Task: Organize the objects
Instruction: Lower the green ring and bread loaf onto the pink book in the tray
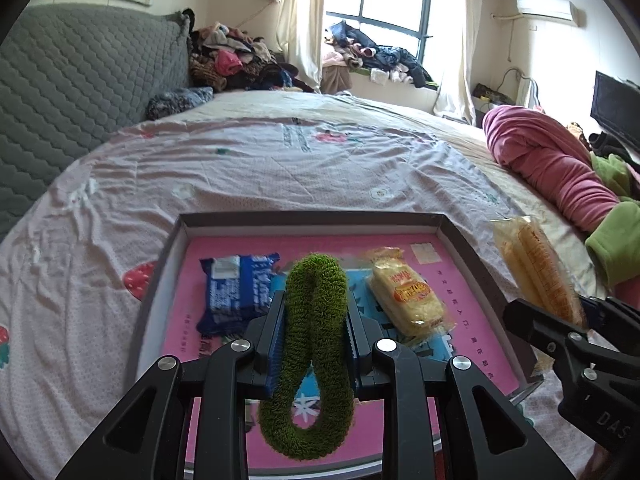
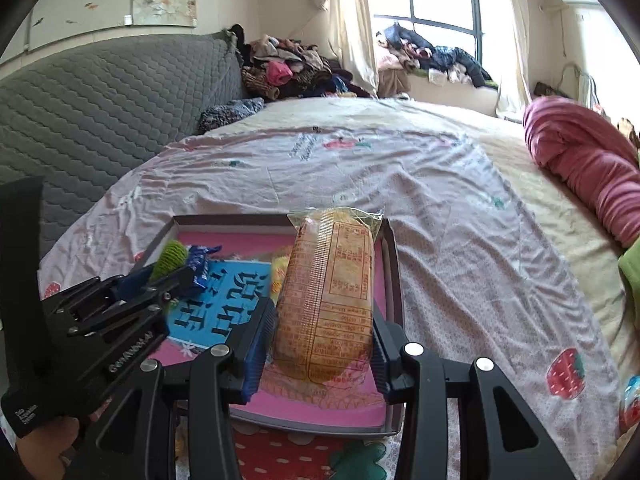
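- The left gripper (image 1: 316, 312) is clamped on a fuzzy green loop (image 1: 312, 344), a soft ring squeezed narrow between the blue pads, with its rounded top sticking out past the fingertips and its lower bend hanging below them.
- That loop hangs over the middle of the shallow box (image 1: 460, 240), a grey-walled tray with a pink printed floor; whether the loop touches the floor cannot be told.
- The right gripper (image 2: 320, 320) grips a yellow cracker pack (image 2: 328, 300) in clear wrap, its printed label facing the camera, standing lengthwise between the jaws.
- In the right wrist view the pack is over the right part of the box, near its right wall (image 2: 394, 280); in the left wrist view the same pack (image 1: 536, 268) appears just outside that wall, so its exact place against the wall is unclear.
- A hand (image 2: 44, 444) shows at the lower left of the right wrist view, behind the other gripper's handle.
- Inside the box, a blue snack packet (image 1: 236, 288) lies left of the loop, and a second yellow cracker pack (image 1: 408, 296) lies right of it, both flat on the pink floor.
- The box rests on a bed sheet (image 1: 240, 168) with strawberry prints.
- Beyond the box, to its far right, lies a pink blanket (image 1: 548, 156) with a green garment (image 1: 612, 240) beside it.
- To the far left of the box stands a grey quilted headboard (image 1: 80, 80).
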